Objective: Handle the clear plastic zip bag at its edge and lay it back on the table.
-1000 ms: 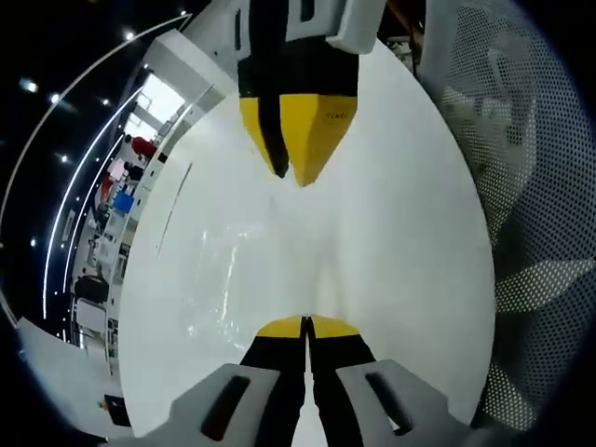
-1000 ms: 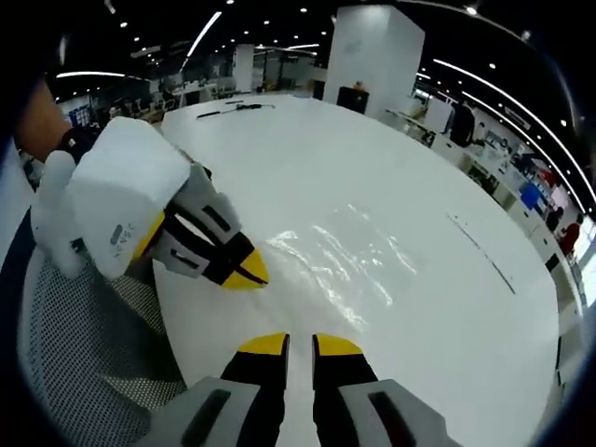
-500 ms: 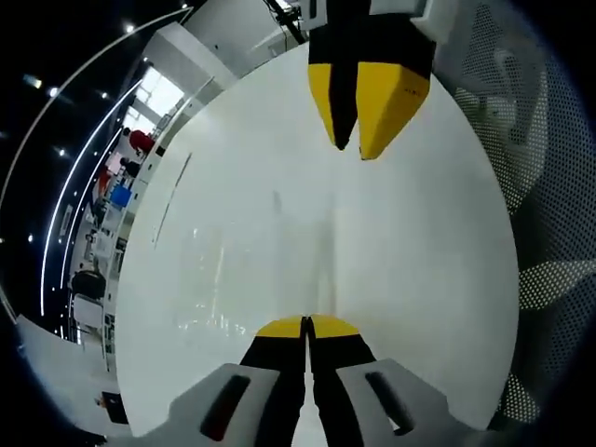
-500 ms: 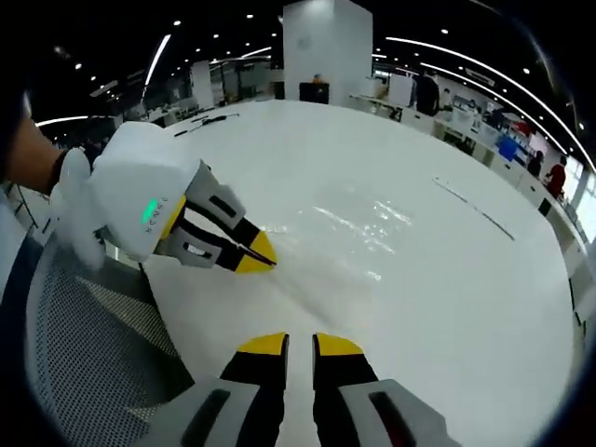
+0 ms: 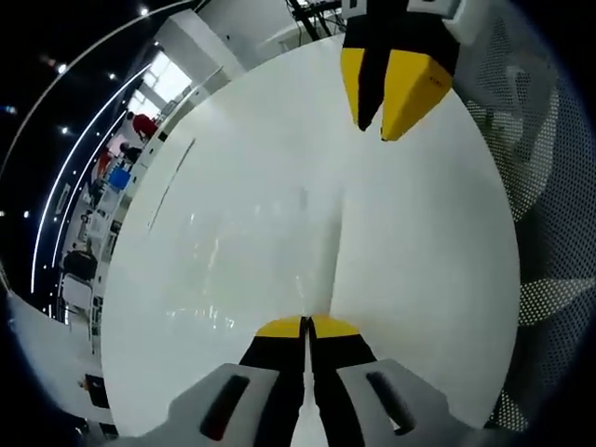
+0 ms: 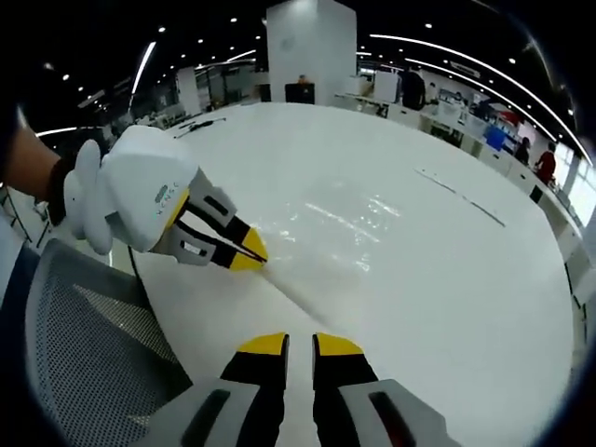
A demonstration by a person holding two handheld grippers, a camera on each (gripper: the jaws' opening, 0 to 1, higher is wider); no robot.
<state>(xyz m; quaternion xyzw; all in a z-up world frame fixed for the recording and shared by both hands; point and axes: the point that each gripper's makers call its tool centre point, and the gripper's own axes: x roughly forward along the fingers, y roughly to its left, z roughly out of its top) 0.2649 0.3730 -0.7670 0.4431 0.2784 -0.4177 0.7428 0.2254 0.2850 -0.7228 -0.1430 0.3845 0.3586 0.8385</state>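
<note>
1. Left gripper: in the left gripper view its two yellow-tipped jaws rise from the bottom centre, pressed together with no gap visible. They pinch the near edge of the clear plastic zip bag, which runs away from the tips toward the middle of the frame.
2. Left gripper, second sighting: in the right gripper view it enters from the left of the frame, white housing held by a person's hand at the far left edge. Its yellow tips are closed at the bag's edge, at table level.
3. Right gripper: in the right gripper view its jaws rise from the bottom centre, parted by a narrow gap, with nothing between them. They stand near the bag's edge without touching it.
4. Right gripper, second sighting: in the left gripper view it hangs in from the top centre-right, yellow tips slightly apart, above the table surface and well apart from the left gripper.
5. Clear plastic zip bag: lies flat on the white table, centre of the right gripper view, visible mainly by glints and creases.
6. White table: round-edged surface. A grey mesh chair sits at lower left of the right gripper view.
</note>
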